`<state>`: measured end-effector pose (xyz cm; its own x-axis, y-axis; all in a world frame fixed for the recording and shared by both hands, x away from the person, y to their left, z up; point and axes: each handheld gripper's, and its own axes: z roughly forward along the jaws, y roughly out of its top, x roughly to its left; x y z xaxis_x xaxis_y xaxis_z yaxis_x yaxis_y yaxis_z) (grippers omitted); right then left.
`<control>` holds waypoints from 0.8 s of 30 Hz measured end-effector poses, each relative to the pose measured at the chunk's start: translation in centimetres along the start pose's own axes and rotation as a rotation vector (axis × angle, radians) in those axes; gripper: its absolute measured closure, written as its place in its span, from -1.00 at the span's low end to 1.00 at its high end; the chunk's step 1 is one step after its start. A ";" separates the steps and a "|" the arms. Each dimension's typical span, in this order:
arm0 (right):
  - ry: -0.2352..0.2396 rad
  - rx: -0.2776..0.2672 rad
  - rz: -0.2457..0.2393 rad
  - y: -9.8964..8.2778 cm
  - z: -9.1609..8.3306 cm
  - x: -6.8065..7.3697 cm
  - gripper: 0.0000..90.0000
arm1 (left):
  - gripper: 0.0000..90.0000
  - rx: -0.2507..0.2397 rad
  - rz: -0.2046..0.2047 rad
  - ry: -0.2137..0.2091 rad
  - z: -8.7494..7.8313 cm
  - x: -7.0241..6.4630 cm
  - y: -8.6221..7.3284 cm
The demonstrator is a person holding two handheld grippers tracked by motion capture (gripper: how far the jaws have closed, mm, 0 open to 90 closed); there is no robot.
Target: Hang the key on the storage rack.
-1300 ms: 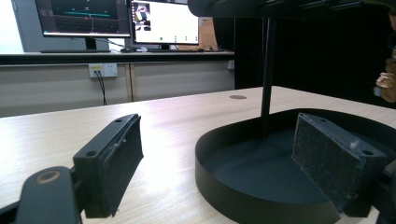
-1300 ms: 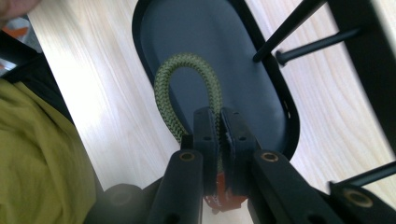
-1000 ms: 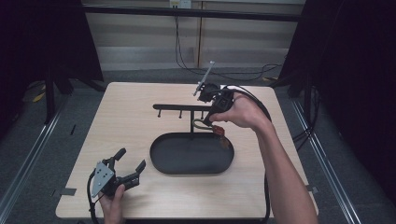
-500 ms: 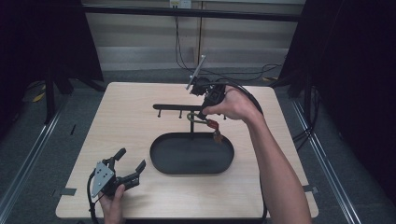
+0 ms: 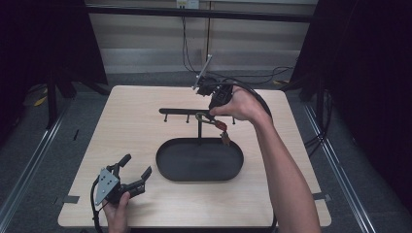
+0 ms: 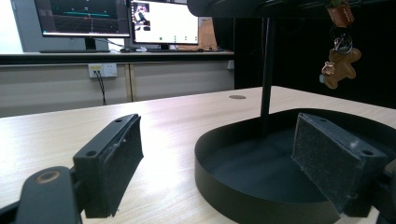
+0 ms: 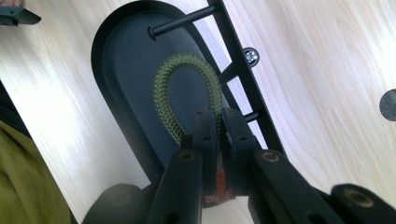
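A black stand has a crossbar point(image 5: 180, 111) with small pegs on a post over an oval black tray point(image 5: 163, 165). My right gripper point(image 5: 210, 112) is just above the crossbar, right of the post. In the right gripper view, my right gripper point(image 7: 218, 122) is shut on a keychain's green cord loop point(image 7: 187, 88), and the loop lies beside a peg point(image 7: 180, 22). A red tag and a brown gingerbread charm point(image 5: 225, 137) dangle under it, and the charm point(image 6: 340, 66) hangs over the tray. My left gripper point(image 5: 137, 166) rests open at the table's front left, with nothing between its pads point(image 6: 116, 158).
The light wooden table point(image 5: 136, 126) has bare room to the left of the stand and along its front edge. Cables trail off the far edge behind the right hand. Monitors sit on a bench point(image 6: 116, 55) beyond the table.
My right hand has carried the keychain a little to the left along the crossbar. The left gripper has stayed where it was.
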<state>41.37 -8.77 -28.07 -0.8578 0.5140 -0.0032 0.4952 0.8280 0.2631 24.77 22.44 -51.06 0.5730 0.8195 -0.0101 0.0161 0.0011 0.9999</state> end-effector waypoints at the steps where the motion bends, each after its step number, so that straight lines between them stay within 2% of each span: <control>1: -0.004 -0.002 0.002 0.1 0.0 0.0 0.88 | -0.65 0.000 0.000 0.000 0.0 0.0 0.0; 14: 0.005 -0.014 0.028 0.0 0.2 -0.2 0.71 | -0.65 -0.001 -0.002 -0.001 0.0 0.0 0.0; 17: 0.009 -0.022 0.029 0.0 0.3 -0.3 0.71 | -0.65 0.000 0.000 -0.001 0.0 0.0 0.0; 18: 0.007 -0.001 0.031 0.0 0.1 -0.4 0.70 | -0.65 0.000 0.000 -0.002 0.0 0.0 0.0; 21: 0.022 0.007 0.034 -0.1 0.1 -0.5 0.72 | -0.65 0.000 0.000 -0.001 0.0 0.0 0.0; 24: 0.030 -0.009 0.037 -0.1 0.0 -0.7 0.71 | -0.65 0.001 0.003 -0.003 0.0 0.0 0.0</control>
<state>41.92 -9.24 -28.13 -0.8428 0.5370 0.0358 0.5254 0.8066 0.2707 24.78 22.46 -51.06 0.5758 0.8176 -0.0074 0.0158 -0.0020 0.9999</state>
